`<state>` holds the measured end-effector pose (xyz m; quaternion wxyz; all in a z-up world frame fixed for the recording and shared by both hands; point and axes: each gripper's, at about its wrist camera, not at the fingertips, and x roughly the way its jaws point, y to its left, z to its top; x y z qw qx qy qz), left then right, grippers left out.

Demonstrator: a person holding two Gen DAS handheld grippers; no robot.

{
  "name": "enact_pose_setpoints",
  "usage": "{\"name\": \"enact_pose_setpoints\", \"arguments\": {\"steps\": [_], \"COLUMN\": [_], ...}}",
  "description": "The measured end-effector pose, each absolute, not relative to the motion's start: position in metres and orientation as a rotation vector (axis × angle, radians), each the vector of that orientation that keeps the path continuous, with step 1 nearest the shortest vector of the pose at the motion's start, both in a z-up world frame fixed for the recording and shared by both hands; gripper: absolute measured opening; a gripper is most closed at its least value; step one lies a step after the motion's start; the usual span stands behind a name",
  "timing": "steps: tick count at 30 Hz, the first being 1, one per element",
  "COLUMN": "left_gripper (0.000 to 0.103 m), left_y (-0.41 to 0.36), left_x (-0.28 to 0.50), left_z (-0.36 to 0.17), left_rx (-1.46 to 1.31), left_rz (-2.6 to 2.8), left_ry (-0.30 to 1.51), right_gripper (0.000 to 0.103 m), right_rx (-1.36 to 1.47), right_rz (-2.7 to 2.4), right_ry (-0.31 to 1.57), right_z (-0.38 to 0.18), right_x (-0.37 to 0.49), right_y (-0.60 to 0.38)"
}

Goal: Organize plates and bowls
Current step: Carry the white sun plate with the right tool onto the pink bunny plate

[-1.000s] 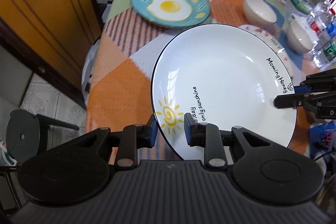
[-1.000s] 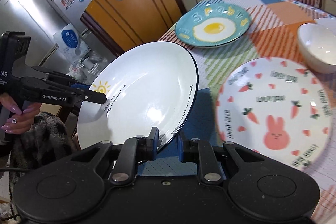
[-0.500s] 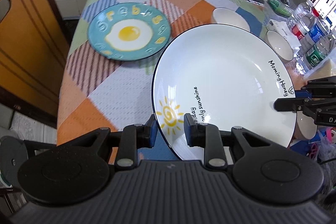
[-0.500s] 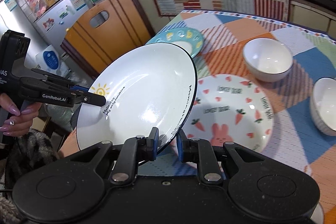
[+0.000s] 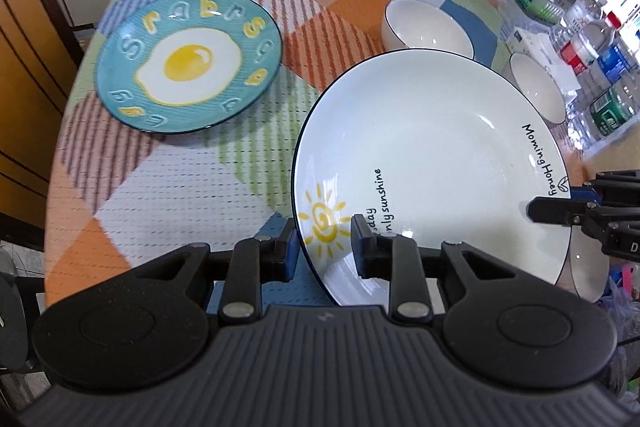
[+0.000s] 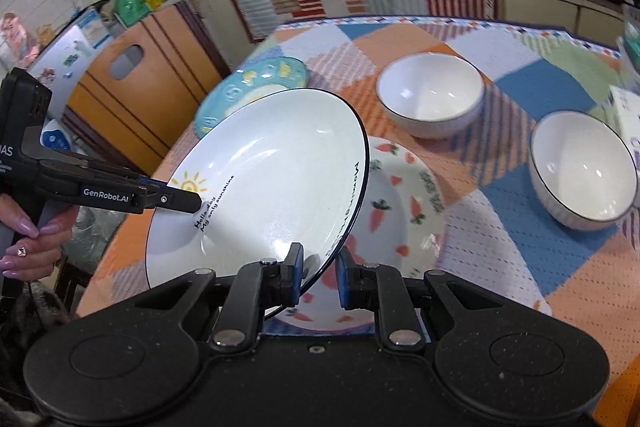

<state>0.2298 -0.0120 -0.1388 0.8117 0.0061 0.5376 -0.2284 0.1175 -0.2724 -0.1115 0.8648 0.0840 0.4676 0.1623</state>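
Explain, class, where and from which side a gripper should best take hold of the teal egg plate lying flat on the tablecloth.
Grip the raised rim of the teal egg plate, probably at its near edge, coming in low from the table's near side. The plate lies flat and shallow, so only the rim offers a lip thin enough for two fingers, one above and one slipped beneath. That side of the tablecloth looks unobstructed.

Bare tabletop [image 5: 168,195] is left open between the egg plate [image 5: 188,63] and the near edge, while the far right side is crowded by two white bowls [image 6: 430,93] (bottles [image 5: 600,75] beyond) and the carrot plate [image 6: 404,211].
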Motion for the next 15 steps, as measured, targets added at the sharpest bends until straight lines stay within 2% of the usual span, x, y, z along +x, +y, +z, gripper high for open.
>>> {"name": "enact_pose_setpoints", "arguments": {"steps": [15], "left_gripper": [0.025], "left_y": [-0.037], "left_x": [0.246], "left_z": [-0.164], "left_rx": [0.067], "left_rz": [-0.495], "left_ry": [1.182], "right_gripper": [0.022], "right_rx": [0.249], "right_rz": [0.28], "right_ry": [1.033], "right_z": [-0.145], "right_x": [0.13], "right_y": [-0.293]}}
